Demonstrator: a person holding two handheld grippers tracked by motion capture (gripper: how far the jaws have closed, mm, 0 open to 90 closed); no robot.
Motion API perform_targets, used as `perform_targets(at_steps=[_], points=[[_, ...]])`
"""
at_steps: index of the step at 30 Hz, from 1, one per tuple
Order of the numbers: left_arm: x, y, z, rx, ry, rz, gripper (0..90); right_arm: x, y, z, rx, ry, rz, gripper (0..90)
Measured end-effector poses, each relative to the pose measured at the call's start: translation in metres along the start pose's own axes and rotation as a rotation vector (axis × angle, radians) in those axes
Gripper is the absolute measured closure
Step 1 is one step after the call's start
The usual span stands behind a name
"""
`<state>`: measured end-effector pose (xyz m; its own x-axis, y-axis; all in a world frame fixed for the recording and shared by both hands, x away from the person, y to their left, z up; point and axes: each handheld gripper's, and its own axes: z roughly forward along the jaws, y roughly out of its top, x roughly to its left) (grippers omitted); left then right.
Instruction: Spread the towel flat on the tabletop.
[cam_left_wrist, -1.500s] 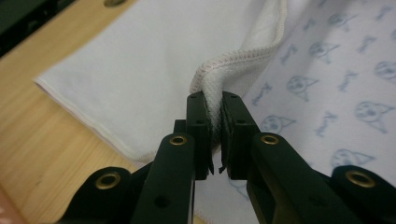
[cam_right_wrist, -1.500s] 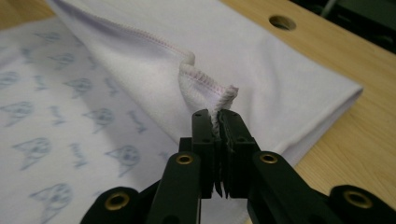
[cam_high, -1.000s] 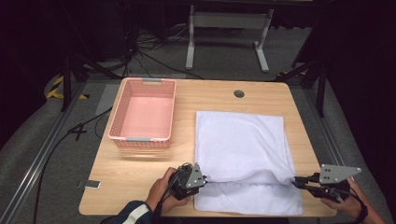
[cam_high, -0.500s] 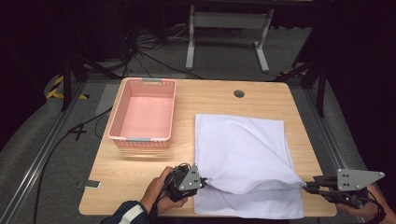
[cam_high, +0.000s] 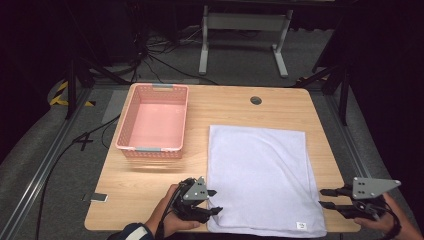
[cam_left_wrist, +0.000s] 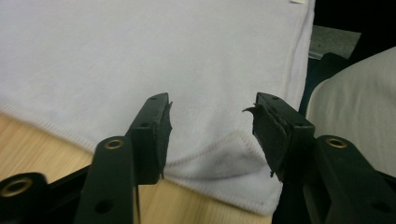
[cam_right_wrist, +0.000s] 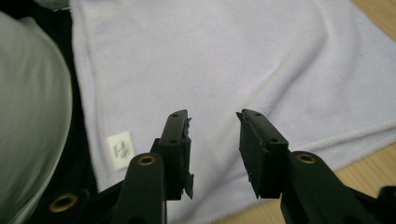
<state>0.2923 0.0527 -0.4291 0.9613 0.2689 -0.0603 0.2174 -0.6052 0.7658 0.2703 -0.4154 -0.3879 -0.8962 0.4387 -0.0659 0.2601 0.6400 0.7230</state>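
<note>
A white towel (cam_high: 260, 175) lies spread flat on the right half of the wooden table (cam_high: 225, 107). My left gripper (cam_high: 216, 201) sits at the towel's near left corner with its jaws apart. In the left gripper view that left gripper (cam_left_wrist: 210, 123) has the hemmed corner of the towel (cam_left_wrist: 187, 60) lying under its gap, untouched by the pads. My right gripper (cam_high: 322, 198) hovers at the near right corner, just off the table's edge. In its own view the right gripper (cam_right_wrist: 213, 135) stands over the towel (cam_right_wrist: 224, 60), near a small label (cam_right_wrist: 119, 149). Both pairs of jaws have just been opening.
A pink plastic basket (cam_high: 125, 122) stands at the left of the table, with nothing inside. A round cable hole (cam_high: 256, 100) is near the far edge. A small grey tag (cam_high: 98, 197) lies at the near left corner. Dark floor, cables and a stand surround the table.
Both grippers were shut on the towel's near corners, holding the near edge up and stretched. Now the jaws are apart and the towel lies flat on the table.
</note>
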Motion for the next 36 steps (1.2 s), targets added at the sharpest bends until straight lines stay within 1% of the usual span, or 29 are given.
perform_targets(at_steps=[1, 2, 3, 4, 5, 6, 7, 8, 9, 10, 11, 12, 13, 15, 16, 17, 19, 21, 23, 25, 27, 29, 30, 31, 32, 33, 34, 35, 36], points=[[0.002, 0.001, 0.006, 0.014, 0.006, 0.0, 48.6, -0.002, 0.002, 0.008, 0.012, -0.01, 0.009, 64.2], [0.005, 0.002, 0.012, 0.027, -0.005, 0.003, 49.6, -0.005, 0.003, 0.017, 0.027, -0.021, 0.007, 64.7], [0.005, 0.002, 0.012, 0.027, -0.005, 0.003, 53.5, -0.005, 0.003, 0.017, 0.027, -0.021, 0.007, 64.7], [0.01, 0.003, 0.019, 0.047, -0.001, 0.005, 53.5, -0.009, 0.004, 0.026, 0.042, -0.022, 0.015, 64.6], [0.013, 0.004, 0.022, 0.049, -0.003, -0.011, 55.7, -0.019, 0.005, 0.043, 0.05, -0.062, 0.062, 66.4], [0.015, 0.003, 0.025, 0.054, -0.027, -0.018, 58.2, -0.025, 0.005, 0.051, 0.053, -0.071, 0.085, 66.5], [0.017, 0.003, 0.028, 0.074, -0.032, 0.002, 59.4, -0.028, 0.004, 0.059, 0.069, -0.08, 0.091, 66.7], [0.017, 0.002, 0.031, 0.096, -0.029, 0.011, 60.4, -0.031, 0.003, 0.067, 0.092, -0.099, 0.094, 67.6], [0.017, 0.001, 0.033, 0.105, -0.042, 0.005, 60.2, -0.034, 0.001, 0.074, 0.121, -0.103, 0.11, 68.7], [0.016, -0.001, 0.034, 0.121, -0.063, 0.008, 61.9, -0.036, -0.001, 0.077, 0.132, -0.099, 0.12, 68.6], [0.014, -0.003, 0.036, 0.146, -0.056, 0.021, 63.9, -0.037, -0.003, 0.079, 0.148, -0.103, 0.129, 67.8], [0.012, -0.005, 0.037, 0.172, -0.054, 0.022, 63.8, -0.039, -0.006, 0.08, 0.149, -0.107, 0.144, 67.2], [0.01, -0.007, 0.038, 0.18, -0.055, 0.033, 64.7, -0.04, -0.008, 0.079, 0.143, -0.107, 0.161, 67.2], [0.005, -0.009, 0.036, 0.181, -0.048, 0.039, 65.2, -0.041, -0.01, 0.076, 0.149, -0.128, 0.175, 66.3], [0.004, -0.009, 0.035, 0.189, -0.047, 0.046, 67.5, -0.042, -0.012, 0.074, 0.148, -0.133, 0.182, 65.9], [0.001, -0.01, 0.033, 0.193, -0.041, 0.037, 68.4, -0.043, -0.014, 0.072, 0.144, -0.137, 0.196, 65.9], [-0.001, -0.013, 0.03, 0.187, -0.047, 0.049, 68.5, -0.042, -0.017, 0.067, 0.141, -0.142, 0.218, 66.0], [-0.002, -0.014, 0.028, 0.197, -0.052, 0.043, 68.4, -0.041, -0.018, 0.065, 0.145, -0.152, 0.218, 65.8], [-0.005, -0.015, 0.025, 0.204, -0.076, 0.051, 67.2, -0.039, -0.019, 0.059, 0.152, -0.17, 0.215, 65.1], [-0.006, -0.012, 0.023, 0.19, -0.069, 0.05, 62.7, -0.038, -0.021, 0.054, 0.162, -0.168, 0.217, 62.6], [-0.002, -0.007, 0.023, 0.155, -0.039, 0.025, 52.7, -0.04, -0.019, 0.051, 0.148, -0.185, 0.217, 60.5], [0.008, 0.003, 0.027, 0.116, 0.028, -0.011, 44.4, -0.044, -0.014, 0.049, 0.128, -0.214, 0.221, 58.0], [0.015, 0.01, 0.03, 0.114, 0.058, -0.014, 40.5, -0.048, -0.01, 0.048, 0.106, -0.231, 0.232, 55.4], [0.031, 0.02, 0.041, 0.095, 0.114, -0.038, 36.5, -0.059, 0.0, 0.05, 0.081, -0.272, 0.228, 54.2], [0.031, 0.02, 0.041, 0.095, 0.114, -0.038, 34.9, -0.059, 0.0, 0.05, 0.081, -0.272, 0.228, 54.2], [0.041, 0.025, 0.046, 0.092, 0.129, -0.061, 34.9, -0.066, 0.005, 0.053, 0.078, -0.294, 0.22, 54.0], [0.05, 0.03, 0.053, 0.091, 0.147, -0.062, 31.3, -0.074, 0.01, 0.057, 0.075, -0.32, 0.22, 54.7], [0.061, 0.034, 0.061, 0.104, 0.174, -0.058, 31.8, -0.082, 0.014, 0.061, 0.066, -0.328, 0.232, 55.6], [0.067, 0.035, 0.065, 0.105, 0.18, -0.064, 32.4, -0.094, 0.017, 0.068, 0.06, -0.315, 0.258, 55.3]])
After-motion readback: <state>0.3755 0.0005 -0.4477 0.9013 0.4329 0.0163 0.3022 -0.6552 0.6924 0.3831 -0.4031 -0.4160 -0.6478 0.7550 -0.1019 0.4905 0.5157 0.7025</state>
